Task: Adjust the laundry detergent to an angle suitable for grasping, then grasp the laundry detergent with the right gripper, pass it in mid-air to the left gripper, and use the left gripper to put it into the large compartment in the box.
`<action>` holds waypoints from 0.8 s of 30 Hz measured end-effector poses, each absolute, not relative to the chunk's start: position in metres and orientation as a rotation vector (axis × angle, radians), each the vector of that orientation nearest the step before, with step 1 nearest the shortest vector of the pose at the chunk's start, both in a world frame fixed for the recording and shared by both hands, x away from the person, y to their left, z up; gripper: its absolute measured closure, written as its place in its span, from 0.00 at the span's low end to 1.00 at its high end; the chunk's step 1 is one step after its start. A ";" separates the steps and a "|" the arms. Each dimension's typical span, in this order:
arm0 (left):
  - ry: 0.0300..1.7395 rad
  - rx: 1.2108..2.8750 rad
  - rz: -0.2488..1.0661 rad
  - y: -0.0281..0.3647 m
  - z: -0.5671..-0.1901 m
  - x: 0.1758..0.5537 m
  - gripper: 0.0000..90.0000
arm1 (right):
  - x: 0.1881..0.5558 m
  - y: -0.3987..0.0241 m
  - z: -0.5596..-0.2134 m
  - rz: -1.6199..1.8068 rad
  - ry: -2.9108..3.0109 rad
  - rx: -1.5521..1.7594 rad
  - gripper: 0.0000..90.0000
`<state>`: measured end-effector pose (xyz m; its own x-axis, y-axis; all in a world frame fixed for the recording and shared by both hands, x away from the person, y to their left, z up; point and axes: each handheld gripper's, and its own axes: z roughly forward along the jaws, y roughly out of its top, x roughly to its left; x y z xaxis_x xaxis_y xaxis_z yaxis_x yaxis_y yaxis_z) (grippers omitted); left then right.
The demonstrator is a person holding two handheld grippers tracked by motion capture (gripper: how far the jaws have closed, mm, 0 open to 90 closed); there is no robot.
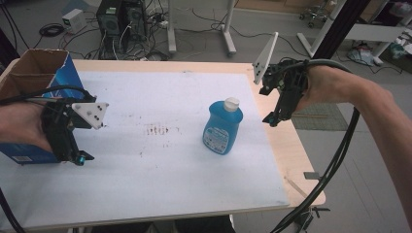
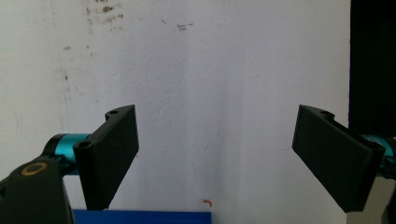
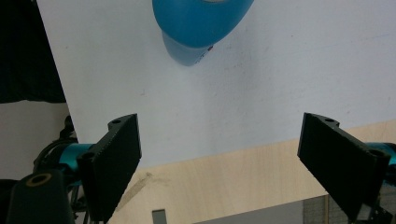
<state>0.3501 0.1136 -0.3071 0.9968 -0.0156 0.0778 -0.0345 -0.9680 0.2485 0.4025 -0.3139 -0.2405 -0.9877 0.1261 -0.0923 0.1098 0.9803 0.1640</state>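
Blue bottle stands upright on the white sheet covering the bench, right of centre. Left tool jaws spread, empty, beside cardboard box. Right tool jaws spread, empty, near bottle.

Bottle label: the blue bottle is showing a round front label, its print too small to read.
Box label: the blue cardboard box is carrying a white sticker near its bottom corner, the marks on it too blurred to read.
Readable text: nothing is coming through legibly anywhere.
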 end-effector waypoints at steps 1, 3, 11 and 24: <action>-0.036 2.887 0.111 0.114 -0.307 0.349 0.16 | 0.402 -0.313 -0.241 0.242 3.023 0.197 0.14; -0.035 2.890 0.111 0.114 -0.307 0.346 0.16 | 0.403 -0.312 -0.241 0.244 3.019 0.202 0.14; -0.017 2.850 0.105 0.118 -0.304 0.348 0.16 | 0.397 -0.312 -0.245 0.254 3.025 0.279 0.14; -0.017 2.814 0.114 0.120 -0.307 0.348 0.16 | 0.366 -0.314 -0.283 0.655 2.853 0.715 0.14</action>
<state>0.3476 0.1204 -0.3074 0.9967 0.0015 0.0809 -0.0245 -0.9474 0.3192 0.3657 -0.3136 -0.2833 -0.8798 0.4751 -0.0185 0.4194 0.7937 0.4406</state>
